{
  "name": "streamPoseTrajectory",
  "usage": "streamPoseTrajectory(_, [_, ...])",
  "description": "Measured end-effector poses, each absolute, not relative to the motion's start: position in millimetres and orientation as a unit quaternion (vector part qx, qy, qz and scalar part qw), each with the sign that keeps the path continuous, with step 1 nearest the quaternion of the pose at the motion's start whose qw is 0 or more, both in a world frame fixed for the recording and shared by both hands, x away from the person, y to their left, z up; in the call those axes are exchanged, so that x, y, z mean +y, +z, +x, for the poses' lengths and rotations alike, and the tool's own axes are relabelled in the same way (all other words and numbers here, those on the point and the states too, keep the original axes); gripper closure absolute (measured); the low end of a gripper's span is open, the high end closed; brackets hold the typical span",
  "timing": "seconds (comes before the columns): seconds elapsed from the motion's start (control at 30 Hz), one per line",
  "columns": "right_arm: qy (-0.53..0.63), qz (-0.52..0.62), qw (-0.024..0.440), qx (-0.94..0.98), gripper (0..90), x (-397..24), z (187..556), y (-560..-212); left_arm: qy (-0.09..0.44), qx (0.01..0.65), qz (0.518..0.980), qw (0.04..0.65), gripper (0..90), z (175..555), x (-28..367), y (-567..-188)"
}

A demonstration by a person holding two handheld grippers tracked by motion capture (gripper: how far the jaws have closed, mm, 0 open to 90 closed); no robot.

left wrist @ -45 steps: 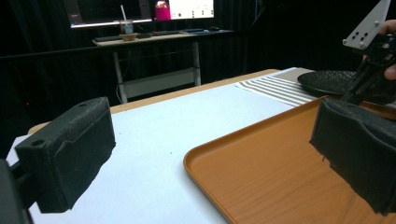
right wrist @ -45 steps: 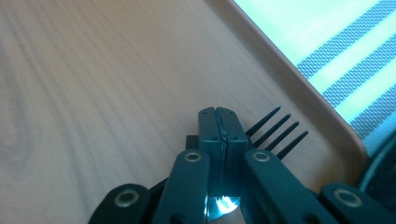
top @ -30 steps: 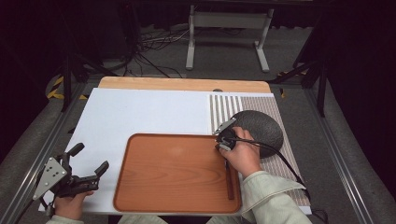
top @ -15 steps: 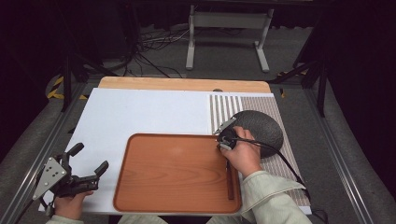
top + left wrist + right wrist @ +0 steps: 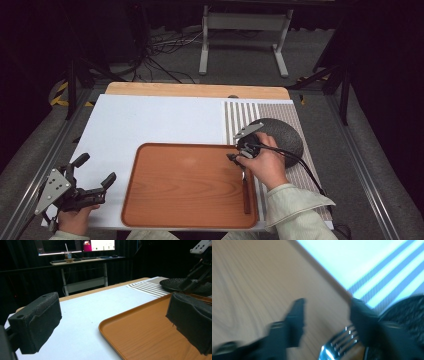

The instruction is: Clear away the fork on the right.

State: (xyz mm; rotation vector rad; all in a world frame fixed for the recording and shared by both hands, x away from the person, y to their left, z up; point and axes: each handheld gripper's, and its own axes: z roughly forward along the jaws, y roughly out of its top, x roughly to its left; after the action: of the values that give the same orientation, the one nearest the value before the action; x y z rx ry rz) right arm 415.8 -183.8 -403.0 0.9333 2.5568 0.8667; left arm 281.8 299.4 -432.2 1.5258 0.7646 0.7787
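Dark room all around, cables on the floor behind, and up front my white surface [image 5: 150, 120] with a rectangular orange-brown wooden tray [image 5: 185, 185] on it and a grey-and-white striped placemat [image 5: 240, 117] to its right. What I'm after is the metal fork with the brown wooden handle [image 5: 245, 192], lying in the tray along its right rim. Its long axis runs near-to-far, tines at the far end, handle pointing back at me. My right gripper [image 5: 235, 157] is right over the tines; in the right gripper view the jaws stand apart with nothing between them, and the tines poke up between them, a bit toward the right one. Blurry though, so I can't tell if anything's touching. Beside it there's a dark round woven mat [image 5: 280, 135]. Left gripper [image 5: 95, 175] sits well away by the tray's near left corner, jaws wide open and empty, so I reckon this is the right one's job.
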Motion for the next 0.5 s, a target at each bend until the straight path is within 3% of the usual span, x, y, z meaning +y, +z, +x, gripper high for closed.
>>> streamPoseTrajectory(0.03, [0.309, 0.317, 0.147, 0.885, 30.2, -184.7, 415.1, -401.1, 0.335, 0.329, 0.656, 0.591, 0.5, 281.8, 299.4, -432.2])
streamPoseTrajectory(0.1, [0.319, 0.311, 0.153, 0.882, 25.1, -186.0, 413.7, -398.6, 0.335, 0.328, 0.656, 0.591, 0.5, 281.8, 299.2, -432.0])
streamPoseTrajectory(0.5, [0.358, 0.277, 0.179, 0.873, 14.5, -202.5, 388.6, -371.8, 0.333, 0.326, 0.659, 0.59, 1.1, 282.2, 297.5, -432.0])
